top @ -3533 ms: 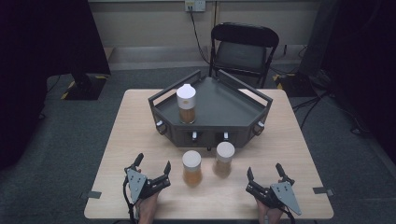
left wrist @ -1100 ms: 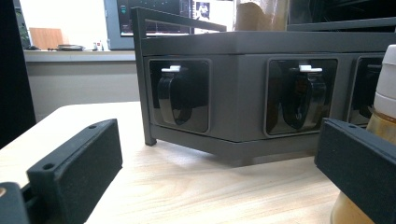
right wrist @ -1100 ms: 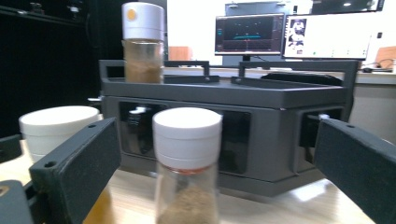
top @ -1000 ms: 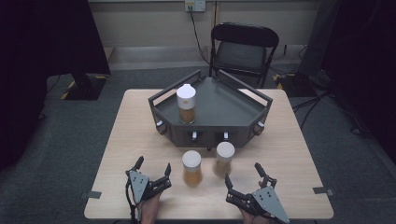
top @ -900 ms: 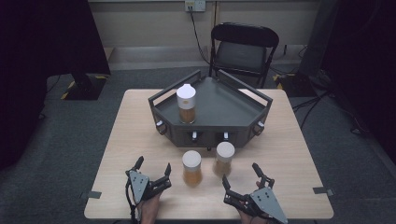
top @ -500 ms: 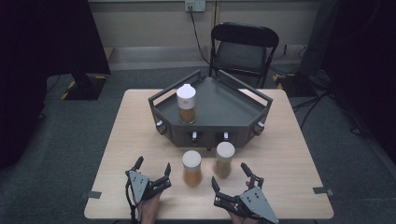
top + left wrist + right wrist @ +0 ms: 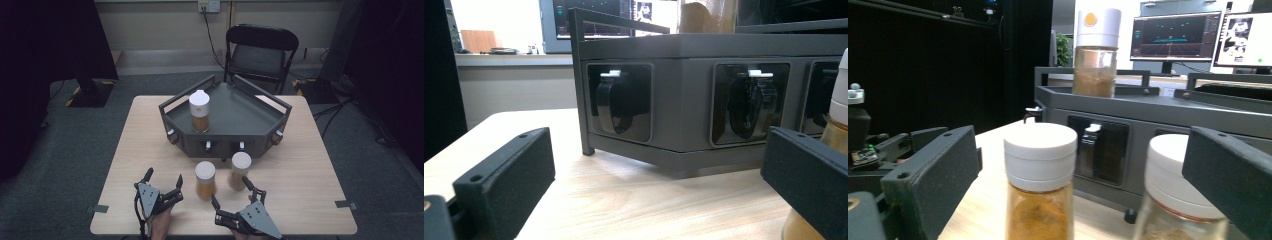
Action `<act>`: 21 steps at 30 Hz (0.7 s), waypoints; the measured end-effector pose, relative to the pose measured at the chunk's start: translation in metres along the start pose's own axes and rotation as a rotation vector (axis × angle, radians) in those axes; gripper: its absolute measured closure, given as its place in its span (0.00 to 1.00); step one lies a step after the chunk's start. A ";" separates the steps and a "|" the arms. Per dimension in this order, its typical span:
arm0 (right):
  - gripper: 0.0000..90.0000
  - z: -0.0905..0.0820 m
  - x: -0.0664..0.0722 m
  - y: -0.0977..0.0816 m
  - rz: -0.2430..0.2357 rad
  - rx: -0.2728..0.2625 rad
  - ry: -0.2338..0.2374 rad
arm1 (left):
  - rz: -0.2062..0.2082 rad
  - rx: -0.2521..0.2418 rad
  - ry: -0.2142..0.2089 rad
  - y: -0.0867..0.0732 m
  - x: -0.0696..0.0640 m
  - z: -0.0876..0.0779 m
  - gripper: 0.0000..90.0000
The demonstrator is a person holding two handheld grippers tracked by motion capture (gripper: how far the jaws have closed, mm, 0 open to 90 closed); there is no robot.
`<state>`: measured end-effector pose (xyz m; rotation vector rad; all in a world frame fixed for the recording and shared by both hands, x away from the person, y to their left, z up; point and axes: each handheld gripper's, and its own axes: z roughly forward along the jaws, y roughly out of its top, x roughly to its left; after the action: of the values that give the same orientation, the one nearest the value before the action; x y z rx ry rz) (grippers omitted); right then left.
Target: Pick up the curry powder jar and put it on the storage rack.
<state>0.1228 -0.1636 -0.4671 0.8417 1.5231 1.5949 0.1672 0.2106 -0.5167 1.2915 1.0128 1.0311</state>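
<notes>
Three spice jars with white lids hold brown powder. One jar stands on the dark grey tray at mid table. Two stand on the table just in front of the tray: the left jar and the right jar. My right gripper is open, low behind these two, angled toward them, touching neither. My left gripper rests open left of the left jar, facing the tray's front.
The tray's front wall carries black knobs in recesses. A folding chair stands beyond the table's far edge. Bare tabletop lies right and left of the tray. My left gripper's body sits at the far left of the right gripper view.
My right gripper has moved left from the table's right front and turned toward the two jars. The left gripper and all jars have stayed put.
</notes>
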 end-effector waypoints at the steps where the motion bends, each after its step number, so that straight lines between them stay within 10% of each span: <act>1: 0.01 0.001 0.001 0.000 -0.001 0.000 0.004 | 0.000 0.000 0.000 0.000 0.000 0.000 0.00; 21: 0.05 0.028 0.022 -0.010 0.008 0.057 0.012 | 0.000 0.000 -0.004 0.000 0.001 0.000 0.00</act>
<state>0.1369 -0.1307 -0.4759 0.8723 1.5822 1.5718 0.1674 0.2111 -0.5167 1.2929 1.0101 1.0285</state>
